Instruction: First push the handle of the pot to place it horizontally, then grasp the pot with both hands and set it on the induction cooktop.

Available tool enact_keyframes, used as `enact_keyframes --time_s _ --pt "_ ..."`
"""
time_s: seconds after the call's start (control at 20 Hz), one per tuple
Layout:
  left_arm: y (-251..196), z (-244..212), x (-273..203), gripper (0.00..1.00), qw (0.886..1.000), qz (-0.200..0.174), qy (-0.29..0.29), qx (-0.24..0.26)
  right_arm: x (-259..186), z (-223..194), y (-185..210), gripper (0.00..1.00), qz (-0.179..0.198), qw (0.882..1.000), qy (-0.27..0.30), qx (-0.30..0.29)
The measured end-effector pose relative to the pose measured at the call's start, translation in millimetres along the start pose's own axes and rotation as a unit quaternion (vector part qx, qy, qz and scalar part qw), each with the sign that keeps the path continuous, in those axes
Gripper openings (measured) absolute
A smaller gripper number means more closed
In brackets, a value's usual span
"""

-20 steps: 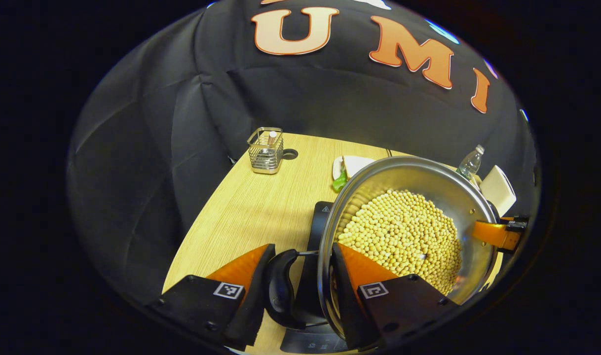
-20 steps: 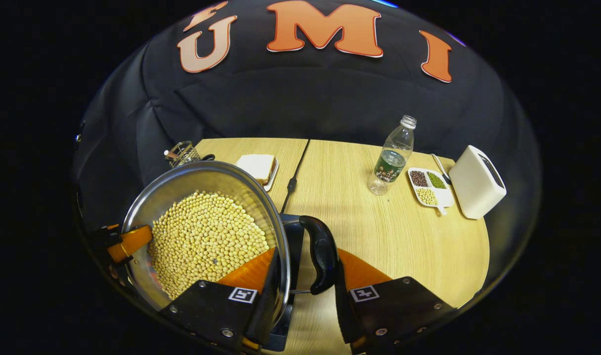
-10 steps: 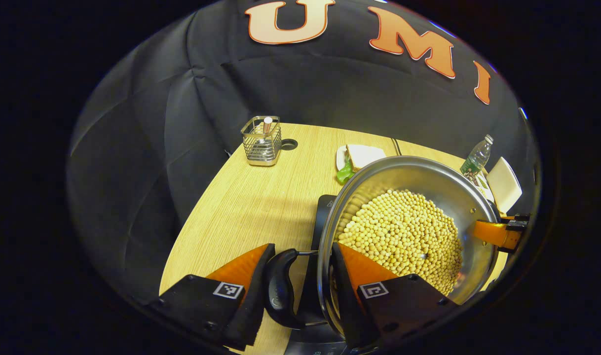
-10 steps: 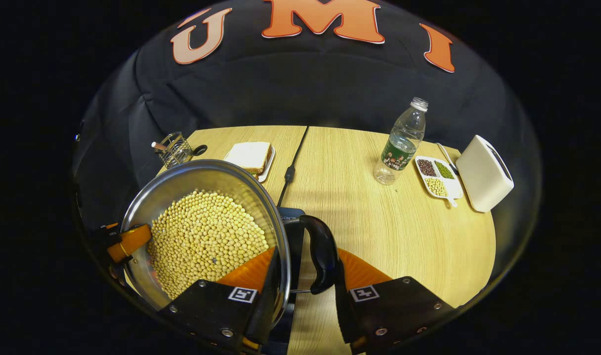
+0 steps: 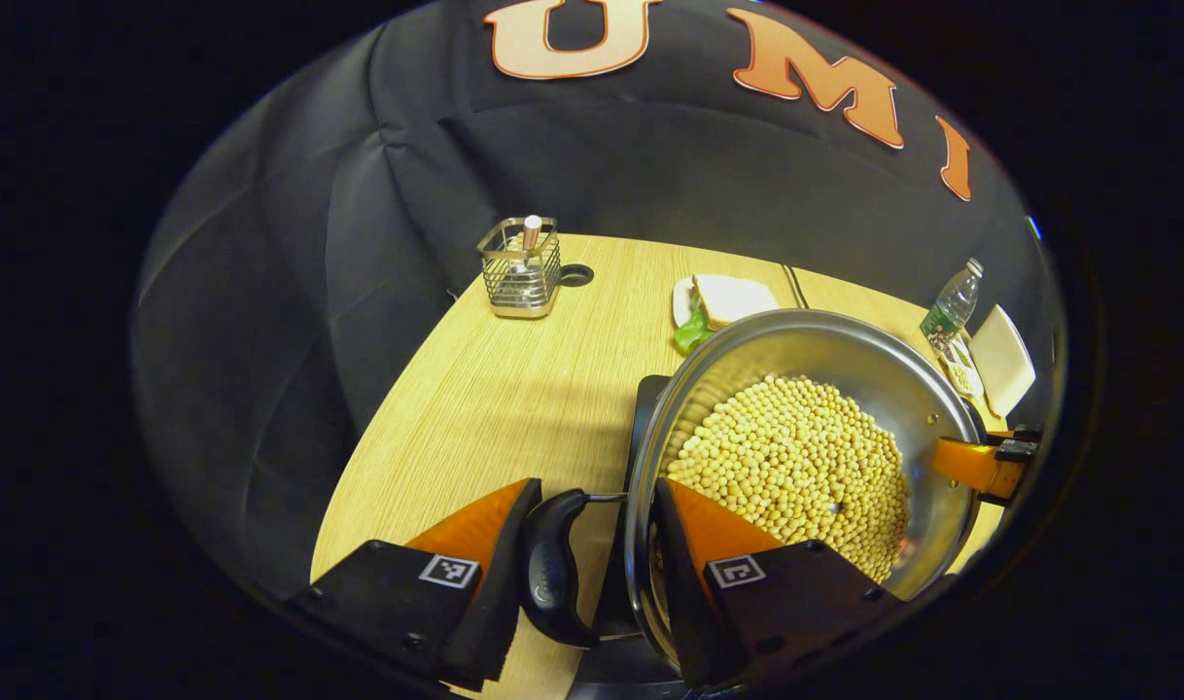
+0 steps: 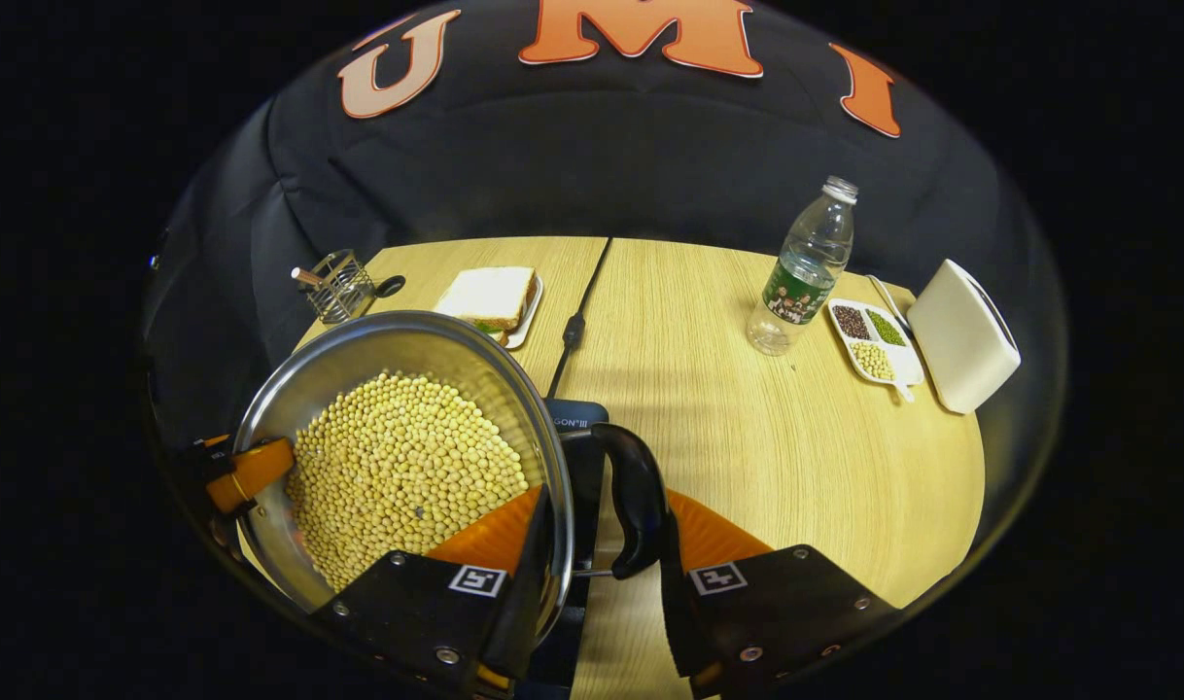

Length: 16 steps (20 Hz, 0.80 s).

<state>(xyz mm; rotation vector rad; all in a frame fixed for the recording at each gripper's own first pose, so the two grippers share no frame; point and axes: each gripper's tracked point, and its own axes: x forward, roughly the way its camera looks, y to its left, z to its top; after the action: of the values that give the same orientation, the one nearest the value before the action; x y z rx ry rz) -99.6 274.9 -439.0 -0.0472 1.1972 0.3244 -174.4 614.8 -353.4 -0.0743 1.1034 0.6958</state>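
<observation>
Left tool (image 5: 584,574): clamped on the pot (image 5: 806,340), one finger outside the left side handle (image 5: 550,569), the other inside the rim against the wall, so handle and wall sit squeezed between them.
Right tool (image 6: 597,574): the same grip on the opposite side, one finger inside the rim, the other outside the right side handle (image 6: 636,506); its fingertip also shows at the far rim in the left gripper view.
Pot: steel, held level between both tools, filled with soybeans (image 6: 407,467); it sits over the dark induction cooktop (image 6: 577,423), whether touching or just above I cannot tell.
Edges and room: open desk (image 6: 748,447) lies right of the pot in the right gripper view; the near desk edge curves close under the tools.
Far side: wire holder (image 5: 521,267), sandwich plate (image 6: 490,297), and a cable (image 6: 577,311) running from the back edge to the cooktop.
Right side: water bottle (image 6: 806,267), divided bean dish (image 6: 874,340), white box (image 6: 961,335), well apart from the pot.
Writing: small lettering on the cooktop's corner, too small to read surely.
Surface: pale wood-grain desk; black cloth wall behind.
</observation>
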Motion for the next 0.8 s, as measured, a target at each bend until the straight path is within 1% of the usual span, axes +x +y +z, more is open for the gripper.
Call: enact_keyframes --time_s 0.1,0.2,0.25,0.3,0.35,0.4,0.5,0.55,0.65,0.8 --pt "-0.9 -3.5 1.8 0.71 1.0 -0.003 0.0 0.001 0.0 0.8 -1.4 0.5 0.001 1.0 -0.004 0.0" --pt "-0.3 -4.0 1.8 0.7 1.0 -0.003 0.002 -0.002 0.9 1.4 -1.8 0.54 0.004 1.0 -0.006 0.001" --pt "0.4 -4.9 2.0 0.75 1.0 -0.001 0.001 0.0 2.2 1.6 -2.5 0.54 0.004 1.0 -0.008 -0.001" --pt "-1.6 -5.6 2.7 0.76 1.0 0.004 0.0 0.004 2.2 0.7 -3.0 0.6 0.0 1.0 -0.008 -0.004" --pt "-2.4 -6.6 3.4 0.8 1.0 0.009 0.001 0.018 1.1 1.0 -3.6 0.64 -0.004 1.0 -0.01 -0.008" --pt "-2.8 -7.8 0.7 0.82 0.999 0.018 0.0 0.03 -0.3 0.8 -2.3 0.66 -0.007 1.0 -0.013 -0.014" --pt "-10.1 -3.1 -4.0 0.86 0.999 0.026 -0.018 0.038 -5.1 0.8 0.5 0.72 0.0 1.0 -0.018 -0.023" --pt "-10.2 1.0 -8.6 0.89 0.998 0.031 -0.026 0.039 -8.9 3.9 -1.8 0.8 0.004 0.999 -0.023 -0.022" --pt "-2.6 4.8 -23.7 0.95 0.997 0.046 -0.036 0.047 -22.1 12.2 -7.1 0.86 0.015 0.999 -0.038 -0.011" --pt "-1.0 22.6 -47.8 0.95 0.994 0.062 -0.069 0.05 -50.6 27.3 -25.9 0.87 0.033 0.997 -0.072 0.013"
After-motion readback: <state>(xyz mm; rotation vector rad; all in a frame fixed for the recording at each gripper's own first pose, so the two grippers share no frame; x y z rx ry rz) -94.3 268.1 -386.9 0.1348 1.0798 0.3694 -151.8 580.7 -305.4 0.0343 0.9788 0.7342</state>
